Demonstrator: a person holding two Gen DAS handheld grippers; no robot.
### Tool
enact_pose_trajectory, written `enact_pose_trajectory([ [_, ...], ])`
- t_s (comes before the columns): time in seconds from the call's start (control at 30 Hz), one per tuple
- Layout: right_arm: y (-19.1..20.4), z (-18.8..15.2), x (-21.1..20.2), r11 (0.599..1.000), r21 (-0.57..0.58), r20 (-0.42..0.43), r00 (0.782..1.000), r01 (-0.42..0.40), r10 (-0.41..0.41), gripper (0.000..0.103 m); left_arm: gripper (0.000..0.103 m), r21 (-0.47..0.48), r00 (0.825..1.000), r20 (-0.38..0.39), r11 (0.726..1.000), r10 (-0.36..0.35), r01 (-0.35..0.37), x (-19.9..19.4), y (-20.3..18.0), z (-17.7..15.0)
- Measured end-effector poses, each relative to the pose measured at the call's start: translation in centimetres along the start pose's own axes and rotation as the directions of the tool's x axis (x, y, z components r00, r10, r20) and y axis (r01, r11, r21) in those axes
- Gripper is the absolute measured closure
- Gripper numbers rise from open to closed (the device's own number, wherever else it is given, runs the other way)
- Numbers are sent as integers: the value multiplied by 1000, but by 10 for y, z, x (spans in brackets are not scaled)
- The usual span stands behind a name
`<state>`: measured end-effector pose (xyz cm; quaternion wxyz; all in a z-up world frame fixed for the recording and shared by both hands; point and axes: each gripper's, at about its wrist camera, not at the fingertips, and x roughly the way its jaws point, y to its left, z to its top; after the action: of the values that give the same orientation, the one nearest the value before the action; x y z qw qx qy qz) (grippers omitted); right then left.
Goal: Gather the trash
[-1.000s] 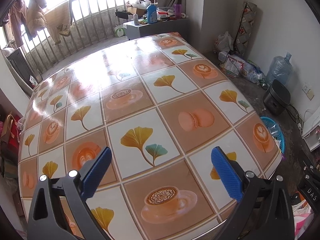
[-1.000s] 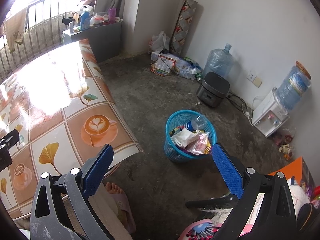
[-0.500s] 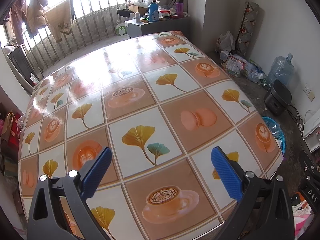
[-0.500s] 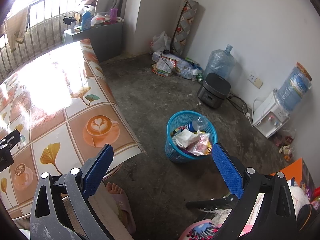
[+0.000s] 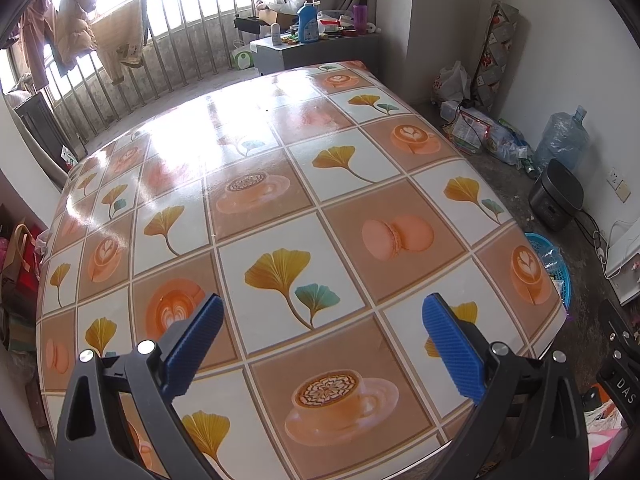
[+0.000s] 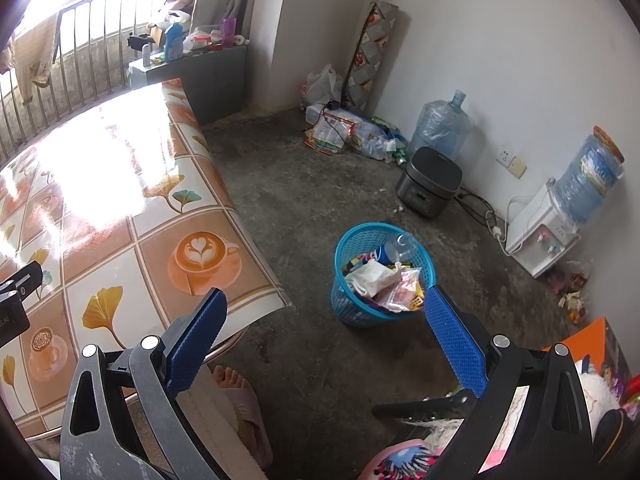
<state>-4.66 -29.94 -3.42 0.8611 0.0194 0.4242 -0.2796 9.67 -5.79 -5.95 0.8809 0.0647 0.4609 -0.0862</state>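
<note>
With both the left tongs (image 5: 320, 340) and right tongs (image 6: 324, 336) spread wide and empty, trash (image 6: 384, 276) sits heaped in the blue basket (image 6: 348, 240) on the floor beside the worktop (image 5: 280, 200) (apparently cleared), so collection looks essentially finished.

My right gripper (image 6: 322, 340) hangs above the concrete floor with its blue pads (image 6: 454, 346) spread wide and nothing between them. Past my fingertips stands the blue basket (image 6: 352, 312), filled with wrappers, a crumpled white cloth and a plastic bottle. Left of the basket is the table (image 6: 120, 220) with its patterned cloth. Beyond the basket a black cooker (image 6: 430, 186) sits near the wall, and to the basket's right a white water dispenser (image 6: 540, 236).
</note>
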Motion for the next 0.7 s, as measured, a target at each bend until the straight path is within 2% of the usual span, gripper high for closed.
enact_pose_trajectory([
  [0.7,5,9,0,1000,-1,8,1000,0,0,8,6,-1,1000,-1,1000,0,0,0,1,-1],
])
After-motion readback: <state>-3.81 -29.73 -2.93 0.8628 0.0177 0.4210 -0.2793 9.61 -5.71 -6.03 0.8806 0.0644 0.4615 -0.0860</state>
